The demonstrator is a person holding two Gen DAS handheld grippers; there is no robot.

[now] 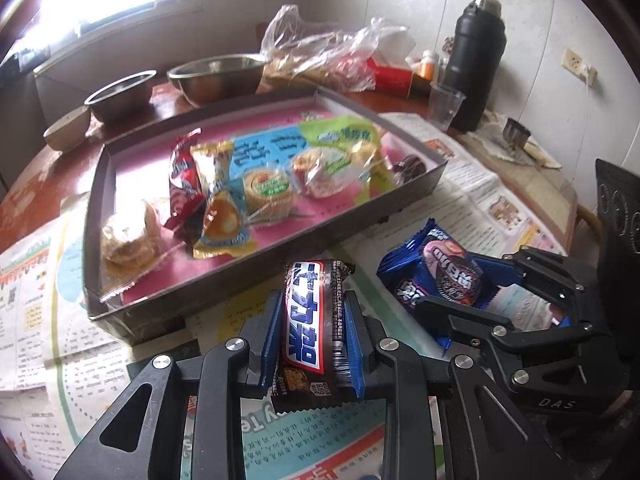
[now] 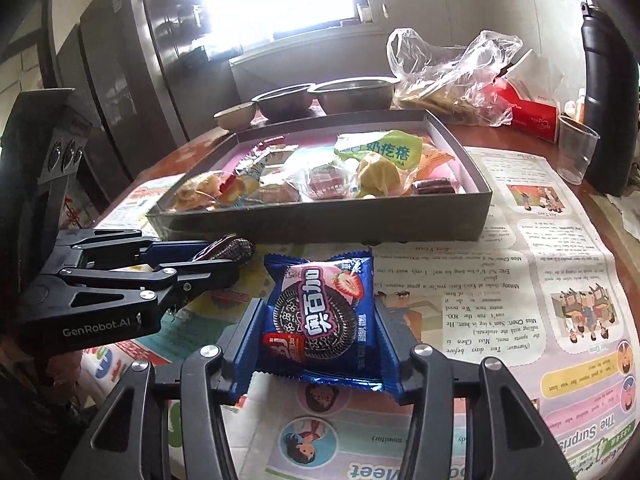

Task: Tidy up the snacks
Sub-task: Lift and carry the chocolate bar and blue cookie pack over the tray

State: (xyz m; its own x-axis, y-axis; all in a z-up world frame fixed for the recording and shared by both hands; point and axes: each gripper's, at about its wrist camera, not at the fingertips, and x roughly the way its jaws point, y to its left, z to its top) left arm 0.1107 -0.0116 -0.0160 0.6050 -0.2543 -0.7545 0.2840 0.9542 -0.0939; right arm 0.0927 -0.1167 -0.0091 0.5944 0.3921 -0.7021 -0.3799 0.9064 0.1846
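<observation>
My left gripper [image 1: 312,300] is shut on a brown chocolate bar [image 1: 314,328], held just in front of the shallow grey box [image 1: 256,268]. The box has a pink floor and holds several wrapped snacks [image 1: 256,184]. My right gripper [image 2: 318,308] is shut on a blue Oreo cookie pack [image 2: 320,320], also in front of the box [image 2: 320,216]. In the left wrist view the right gripper [image 1: 452,292] holds the blue pack [image 1: 440,272] at the right. In the right wrist view the left gripper [image 2: 224,260] shows at the left with the bar's end [image 2: 228,248] sticking out.
Newspaper [image 2: 540,280] covers the table in front of the box. Behind the box stand metal bowls [image 1: 216,76], a clear plastic bag [image 1: 332,52], a red box [image 2: 532,112], a plastic cup [image 1: 444,104] and a black thermos [image 1: 476,60].
</observation>
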